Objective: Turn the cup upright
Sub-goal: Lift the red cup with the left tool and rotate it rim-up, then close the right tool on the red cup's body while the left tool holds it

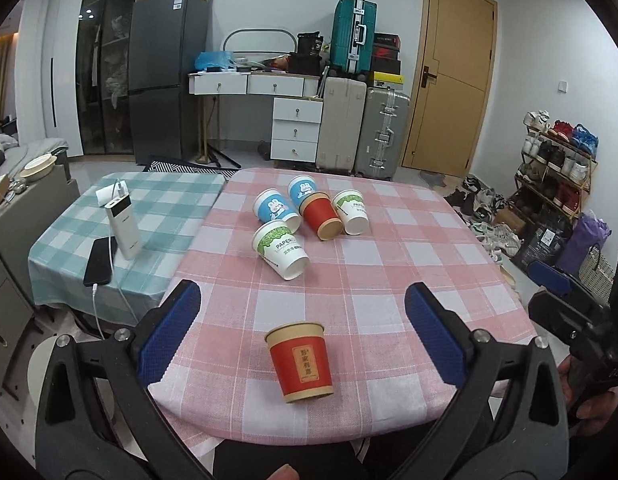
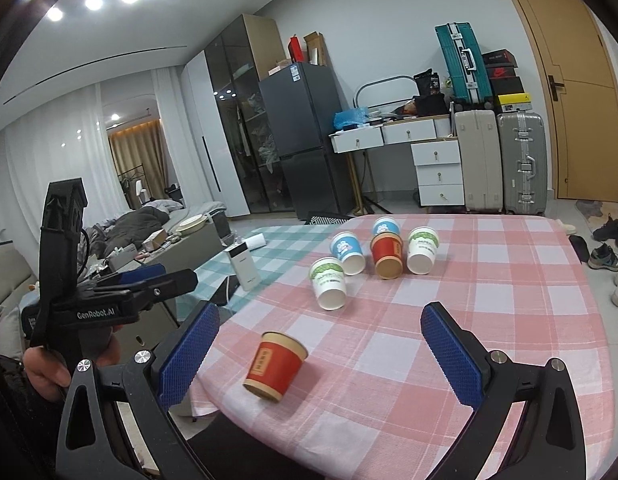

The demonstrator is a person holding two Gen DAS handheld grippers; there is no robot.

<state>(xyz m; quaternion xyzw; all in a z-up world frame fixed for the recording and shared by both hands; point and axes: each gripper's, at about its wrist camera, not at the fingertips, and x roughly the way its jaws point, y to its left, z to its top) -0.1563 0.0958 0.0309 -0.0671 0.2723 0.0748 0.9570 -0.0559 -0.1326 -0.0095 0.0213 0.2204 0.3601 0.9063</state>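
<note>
Counter (image 1: 389,280) covered in pink check cloth; a second surface in green check cloth (image 1: 157,208) adjoins its left edge.

Left gripper (image 1: 303,320): spread wide, blue pads (image 1: 169,336) well apart, nothing held. It sits above the near edge of the counter. In the right wrist view it shows at the left, side-on, with a hand (image 2: 69,364) on its grip.

Right gripper (image 2: 321,352): likewise wide open and empty, above the near edge.

Red cup (image 1: 301,362): stands upright on its base close to the near edge, rim up, between the left gripper's pads but touching neither. In the right wrist view the same cup (image 2: 275,366) stands just beside the left pad, clear of it.

Five further cups lie on their sides in a cluster toward the far edge: green-and-white cup (image 1: 281,249) nearest, two blue cups (image 1: 275,210), a second red cup (image 1: 321,216) and another green-and-white cup (image 1: 351,212).

On the green cloth: a white power bank (image 1: 123,226) standing upright and a black phone (image 1: 101,254) leaning on it.
</note>
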